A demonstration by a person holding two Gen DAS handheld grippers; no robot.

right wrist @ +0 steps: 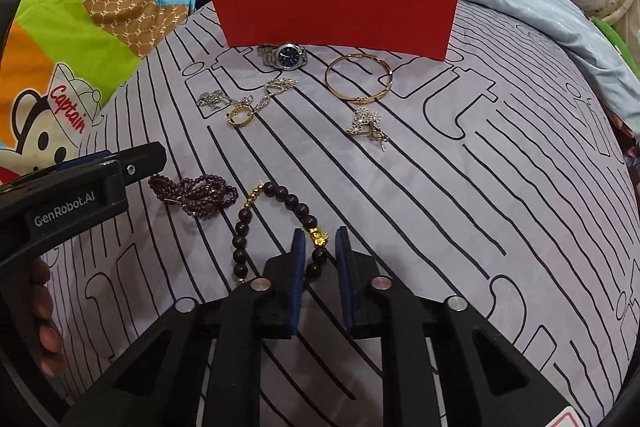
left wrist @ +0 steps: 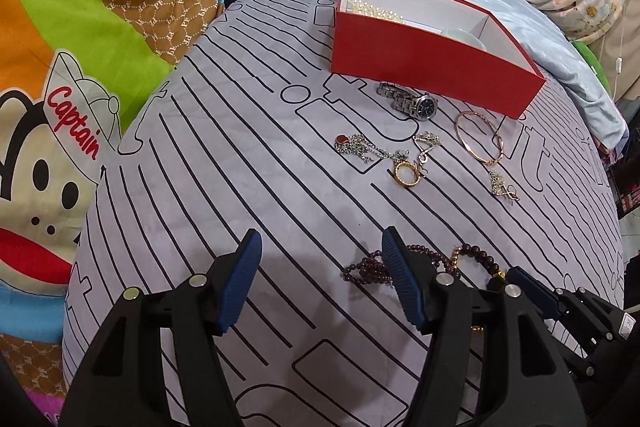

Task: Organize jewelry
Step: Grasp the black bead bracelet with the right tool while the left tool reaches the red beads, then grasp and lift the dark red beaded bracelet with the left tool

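Observation:
My right gripper (right wrist: 320, 239) is shut on the dark bead bracelet (right wrist: 289, 198), its blue pads on either side of the gold charm (right wrist: 319, 239). The bracelet lies flat on the striped grey bedspread (right wrist: 440, 207). My left gripper (left wrist: 320, 233) stands open just above the cloth with nothing between its fingers. A strand of small purple beads (left wrist: 366, 273) lies by its right finger. Further back stands the open red box (right wrist: 340, 15), which holds pearls (left wrist: 372, 10) and a pale round piece (left wrist: 464, 35).
Between the grippers and the box lie a steel watch (right wrist: 286, 55), a rose-gold bangle (right wrist: 366, 99), silver chains (right wrist: 216, 101), a gold ring (right wrist: 240, 117) and a flower brooch (right wrist: 366, 123). A cartoon-print quilt (left wrist: 80, 47) borders the left. A hand (right wrist: 46, 307) holds the left gripper.

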